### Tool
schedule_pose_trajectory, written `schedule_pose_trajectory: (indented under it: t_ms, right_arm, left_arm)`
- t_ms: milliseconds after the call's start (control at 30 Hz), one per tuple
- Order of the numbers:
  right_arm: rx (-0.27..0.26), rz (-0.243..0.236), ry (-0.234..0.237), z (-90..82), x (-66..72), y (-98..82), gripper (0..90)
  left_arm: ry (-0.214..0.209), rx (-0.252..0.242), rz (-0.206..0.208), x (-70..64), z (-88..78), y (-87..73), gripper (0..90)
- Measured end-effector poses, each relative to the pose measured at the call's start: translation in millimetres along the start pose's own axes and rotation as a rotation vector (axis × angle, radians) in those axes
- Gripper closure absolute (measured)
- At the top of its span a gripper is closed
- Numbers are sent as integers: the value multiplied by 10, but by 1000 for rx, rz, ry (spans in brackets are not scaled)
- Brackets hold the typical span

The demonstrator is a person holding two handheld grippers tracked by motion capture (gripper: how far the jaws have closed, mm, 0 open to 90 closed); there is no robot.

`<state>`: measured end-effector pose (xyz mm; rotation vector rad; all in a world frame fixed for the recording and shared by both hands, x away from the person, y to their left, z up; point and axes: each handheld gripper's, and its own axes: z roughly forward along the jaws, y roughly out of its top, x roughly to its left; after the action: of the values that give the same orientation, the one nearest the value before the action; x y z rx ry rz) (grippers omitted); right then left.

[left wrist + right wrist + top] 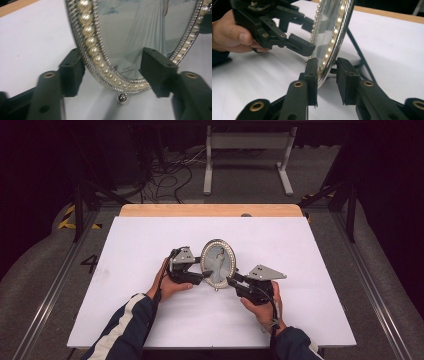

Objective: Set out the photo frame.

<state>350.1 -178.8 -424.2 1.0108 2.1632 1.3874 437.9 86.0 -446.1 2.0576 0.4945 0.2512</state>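
An oval picture frame with a pearl and silver rim stands upright on the white table top, propped by a thin black stand behind it. My left gripper is at its lower left. In the left gripper view the jaws straddle the bottom rim, one beside the outer edge and one before the glass, not clearly pressing. My right gripper is at the lower right. In the right gripper view its jaws flank the frame's edge, with a gap at the right pad.
A small silver ball foot under the frame rests on the table. A wooden strip runs along the far edge. Beyond it are floor cables and a white stand. White surface lies free on both sides.
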Motion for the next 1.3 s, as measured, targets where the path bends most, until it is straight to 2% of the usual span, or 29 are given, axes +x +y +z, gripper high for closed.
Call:
schedule_pose_trajectory:
  t_ms: [167, 267, 367, 433, 500, 600, 767, 800, 900, 967, 1033, 1100, 1200, 1300]
  right_arm:
    - [-20, -3, -4, -2, -2, 9, 728]
    - [-25, 6, -15, -1, -28, 12, 739]
    - [-34, 19, -2, 11, -64, 6, 744]
    - [-32, 11, -8, 19, -62, 16, 745]
    - [-32, 12, -4, 33, -72, 25, 746]
    - [-33, 9, -7, 49, -85, 30, 745]
    - [-35, 17, -17, 47, -117, 37, 744]
    - [-34, 18, -18, 44, -121, 38, 744]
    - [-38, 16, -27, 41, -112, 30, 739]
    - [-35, -2, -40, 37, -90, 28, 729]
    - [-36, -10, -46, 27, -72, 24, 683]
    - [-36, -15, -50, 16, -62, 21, 679]
    - [-44, -19, -52, 5, -50, 16, 736]
    - [-45, -18, -52, 11, -47, 15, 737]
  left_arm:
    - [16, 26, 5, 21, -53, -4, 492]
    - [27, 42, 32, 13, -105, 16, 566]
    - [49, 67, 47, -27, -120, 34, 569]
    - [58, 89, 58, -39, -137, 38, 568]
    - [84, 110, 76, -82, -147, 44, 561]
    - [98, 125, 71, -113, -164, 48, 562]
    - [85, 140, 91, -137, -172, 47, 571]
    - [78, 136, 92, -133, -176, 47, 566]
    - [42, 95, 53, -85, -187, 28, 536]
    - [48, 70, 30, -68, -197, 26, 499]
    - [42, 39, 28, -71, -216, 33, 478]
    - [59, 22, 18, -77, -233, 46, 466]
    - [71, 11, 14, -85, -243, 49, 504]
    - [99, 23, 29, -88, -251, 46, 574]
